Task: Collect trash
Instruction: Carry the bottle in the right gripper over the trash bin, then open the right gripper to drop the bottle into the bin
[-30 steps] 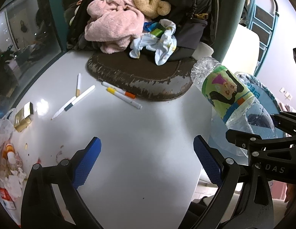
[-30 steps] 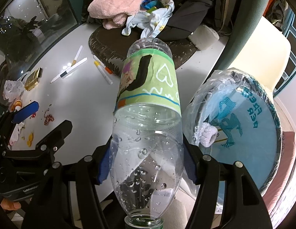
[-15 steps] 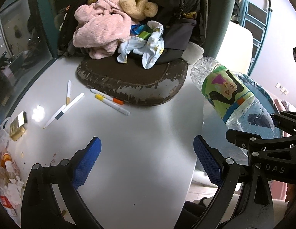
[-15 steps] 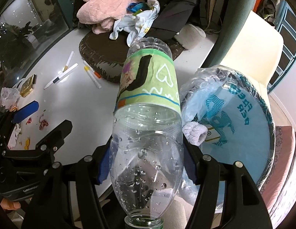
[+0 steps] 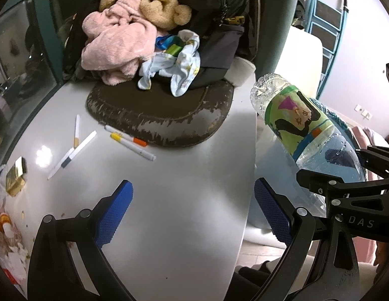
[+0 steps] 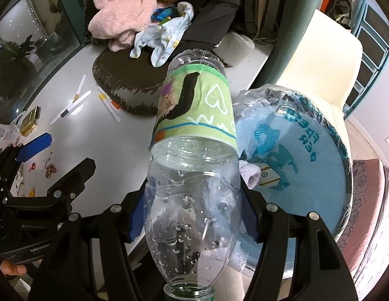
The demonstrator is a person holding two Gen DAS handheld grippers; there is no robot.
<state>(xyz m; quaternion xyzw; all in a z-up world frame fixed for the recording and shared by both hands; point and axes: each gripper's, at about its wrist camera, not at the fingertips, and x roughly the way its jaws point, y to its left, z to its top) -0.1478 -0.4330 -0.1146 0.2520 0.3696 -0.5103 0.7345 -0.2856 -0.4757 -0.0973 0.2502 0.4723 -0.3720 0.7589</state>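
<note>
A clear plastic bottle [image 6: 194, 150] with a green drawn label is clamped between the blue pads of my right gripper [image 6: 193, 217], neck toward the camera, base pointing away. It hangs over the table's right edge, beside a round bin lined with a blue bag [image 6: 317, 168]. In the left wrist view the same bottle [image 5: 302, 120] slants at the right. My left gripper [image 5: 193, 208] stands open over the bare white table [image 5: 182, 175], nothing between its pads. Small scraps and wrappers [image 5: 8, 238] lie at the table's left edge.
Several markers and pens [image 5: 129, 143] and a gold box [image 5: 16, 178] lie on the table. A worn brown cushion [image 5: 164, 115] at the back carries a pile of clothes [image 5: 119, 47]. A cream chair [image 6: 320, 57] stands behind the bin.
Both grippers have drifted to the right along the table, so the pens and scraps slid left in view and the bin shows more. The bottle stays gripped; the left jaws stay open.
</note>
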